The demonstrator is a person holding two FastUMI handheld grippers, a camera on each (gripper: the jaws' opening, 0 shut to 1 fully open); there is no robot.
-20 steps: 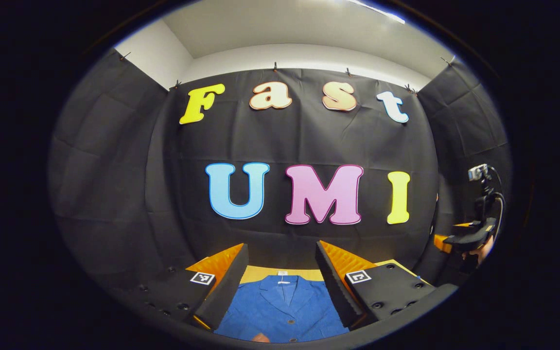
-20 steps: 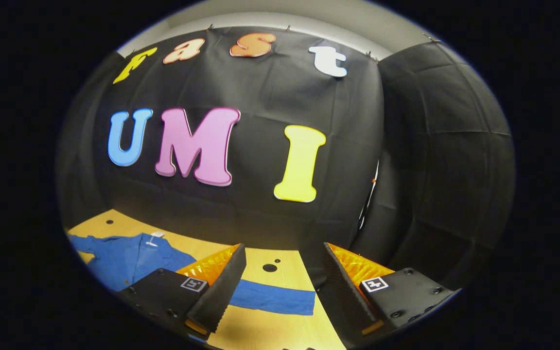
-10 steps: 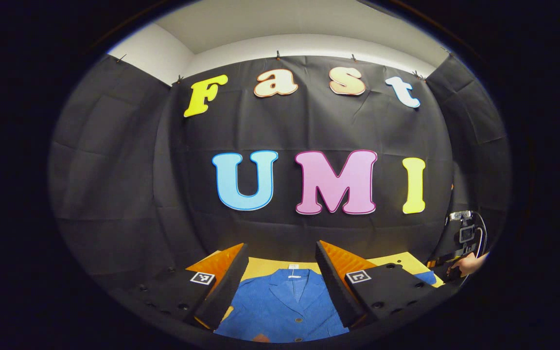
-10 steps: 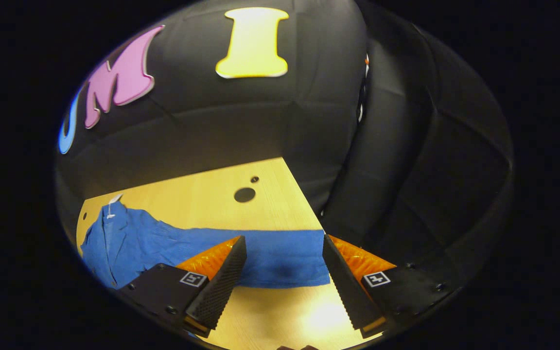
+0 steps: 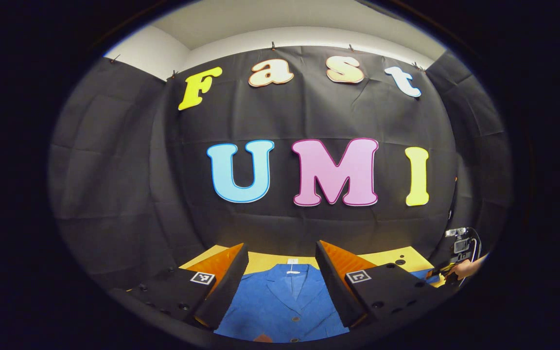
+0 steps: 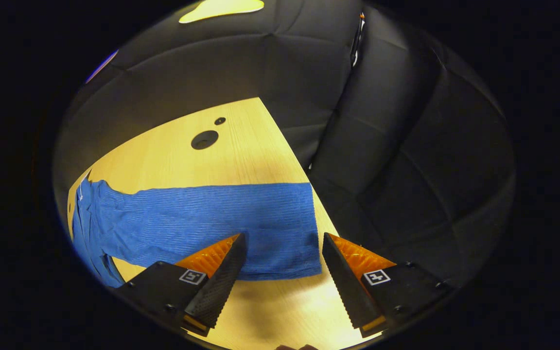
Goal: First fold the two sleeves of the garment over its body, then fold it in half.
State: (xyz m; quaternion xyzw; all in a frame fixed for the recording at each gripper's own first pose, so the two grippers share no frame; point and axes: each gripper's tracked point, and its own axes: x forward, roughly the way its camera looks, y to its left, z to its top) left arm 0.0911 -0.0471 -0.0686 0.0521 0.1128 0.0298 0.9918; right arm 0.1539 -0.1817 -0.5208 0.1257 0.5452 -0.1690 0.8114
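A blue button-up garment (image 5: 280, 304) lies flat on the wooden table (image 5: 265, 261), collar and white tag toward the wall. My left gripper (image 5: 281, 247) hovers open above its chest, with the collar showing between the fingers. In the right gripper view one sleeve (image 6: 197, 221) stretches straight out to the table's right edge. My right gripper (image 6: 284, 238) is open low over the cuff (image 6: 299, 233), one finger on each side of the cuff's end, not touching it. The left gripper view catches the right gripper (image 5: 459, 247) far right, held by a hand (image 5: 469, 266).
The table (image 6: 241, 146) ends just past the cuff, where the black cloth wall drops close beside it. Two dark round holes (image 6: 204, 139) sit in the tabletop behind the sleeve. Bare wood lies in front of the sleeve.
My right gripper has dropped and tilted down from facing the wall to hanging over the sleeve's cuff. The left gripper has tipped down slightly, staying open over the garment's chest.
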